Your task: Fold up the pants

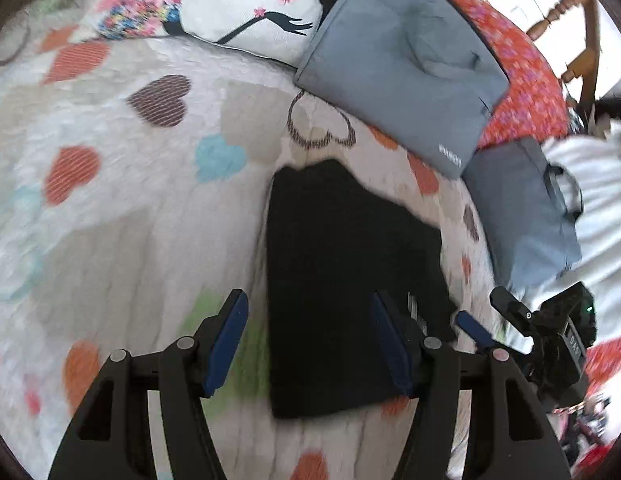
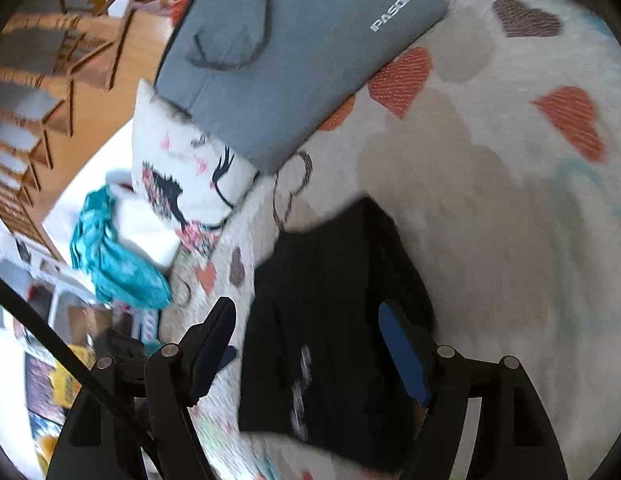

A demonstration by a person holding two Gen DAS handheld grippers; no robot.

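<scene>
Black pants [image 1: 342,280] lie folded in compact rectangle on heart-print bedspread [image 1: 130,200], just short of grey laptop bag [image 1: 402,60].

Left tongs [image 1: 310,344] open, nothing held, above packet's near edge.

Right tongs [image 2: 306,352] open, empty, over same packet.

Risks:
- low fingertip snags top layer, drags fold open
- soft quilt lets stack slump
- uneven far edge may spring loose

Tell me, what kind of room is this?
Probably a bedroom at home: a heart-patterned quilt covers a bed, a printed pillow lies on it, and folded black pants rest on top.
</scene>
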